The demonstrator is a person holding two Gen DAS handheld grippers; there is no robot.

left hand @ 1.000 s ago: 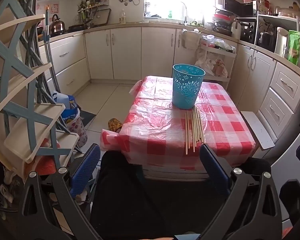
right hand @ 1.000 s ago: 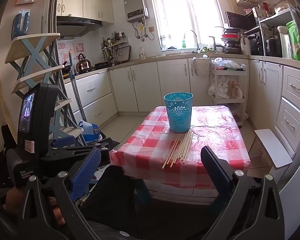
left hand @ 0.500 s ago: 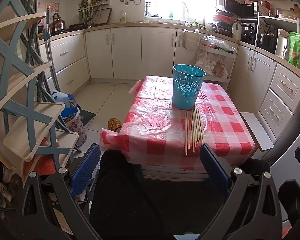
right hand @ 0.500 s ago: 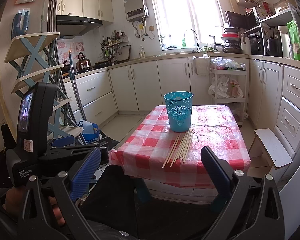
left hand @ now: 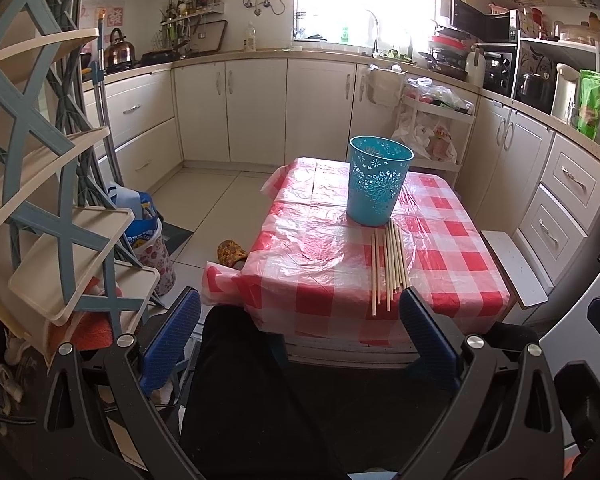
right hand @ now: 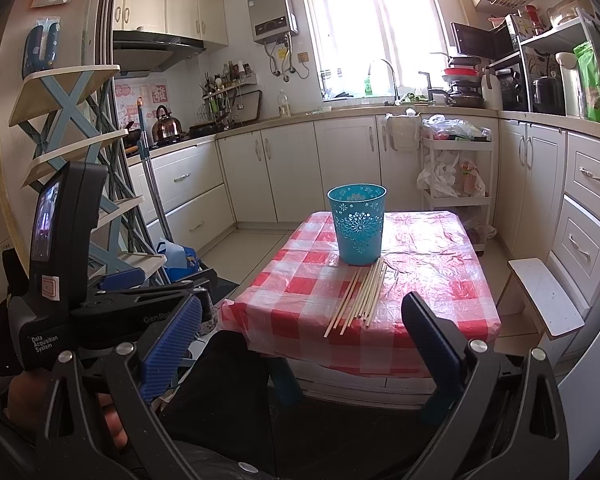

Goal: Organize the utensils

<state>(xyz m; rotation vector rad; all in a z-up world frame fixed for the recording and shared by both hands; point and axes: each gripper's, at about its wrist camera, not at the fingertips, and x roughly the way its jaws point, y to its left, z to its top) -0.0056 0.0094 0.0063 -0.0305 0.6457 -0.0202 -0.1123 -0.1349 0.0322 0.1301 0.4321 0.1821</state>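
Note:
Several pale wooden chopsticks [left hand: 388, 266] [right hand: 360, 294] lie side by side on a small table with a red-and-white checked cloth [left hand: 320, 264] [right hand: 432, 276]. A teal perforated holder cup [left hand: 378, 180] [right hand: 358, 224] stands upright just behind them, touching their far ends. My left gripper [left hand: 300, 336] is open and empty, held low in front of the table's near edge. My right gripper [right hand: 300, 340] is open and empty too, also short of the table. The left gripper's body [right hand: 112, 304] shows at the left of the right wrist view.
A blue-and-cream folding rack [left hand: 48, 184] stands close on the left. A white stool [right hand: 544, 300] sits right of the table. Cabinets [left hand: 256, 112] line the back and right walls. A person's dark-clothed leg [left hand: 240, 392] is below the grippers. Bags [left hand: 148, 236] sit on the floor.
Both views have crept slightly forward and steadied; the chopsticks and the cup have not moved. Both grippers stay open.

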